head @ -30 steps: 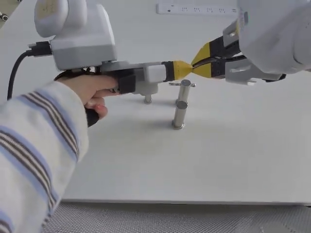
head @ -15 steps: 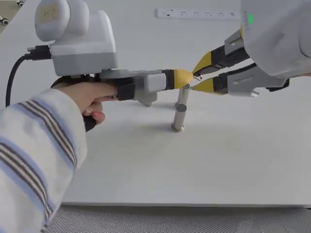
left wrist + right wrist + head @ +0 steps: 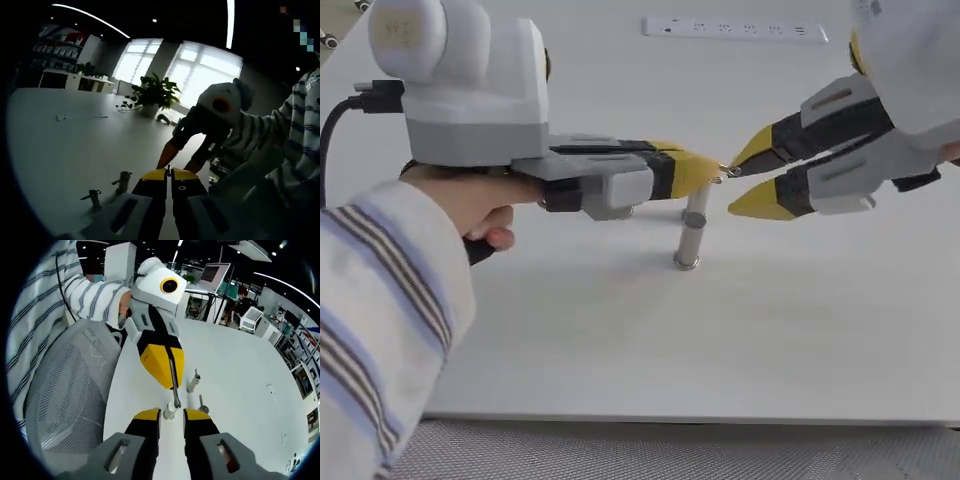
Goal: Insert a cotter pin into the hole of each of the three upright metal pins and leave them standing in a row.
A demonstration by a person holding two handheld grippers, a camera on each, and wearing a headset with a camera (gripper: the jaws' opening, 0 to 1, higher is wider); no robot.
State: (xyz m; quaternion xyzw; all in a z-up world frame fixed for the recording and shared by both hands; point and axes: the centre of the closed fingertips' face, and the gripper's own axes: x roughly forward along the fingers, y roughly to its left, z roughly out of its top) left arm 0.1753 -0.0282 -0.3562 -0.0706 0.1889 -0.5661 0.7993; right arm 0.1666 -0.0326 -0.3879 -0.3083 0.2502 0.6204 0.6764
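Note:
My left gripper [image 3: 705, 171] is shut on a thin cotter pin [image 3: 724, 172] whose end sticks out past its yellow tips. It hangs just above the near upright metal pin [image 3: 690, 238]. My right gripper [image 3: 737, 187] stands open to the right, close to the cotter pin's end, nothing between its fingers. In the right gripper view the cotter pin [image 3: 174, 385] points down from the left gripper [image 3: 172, 380] toward the near metal pin [image 3: 170, 413], which stands between my right gripper's [image 3: 172, 416] open jaws; two more metal pins [image 3: 193, 382] [image 3: 202, 404] stand behind.
A white power strip [image 3: 735, 28] lies at the far edge of the white table [image 3: 620, 350]. The table's front edge runs along the bottom, with grey mesh [image 3: 670, 450] below it. A striped sleeve [image 3: 380, 300] covers the lower left.
The right gripper, earlier shut against the left gripper's tips, has opened and drawn back to the right. The left gripper keeps the cotter pin and has shifted slightly toward the near metal pin.

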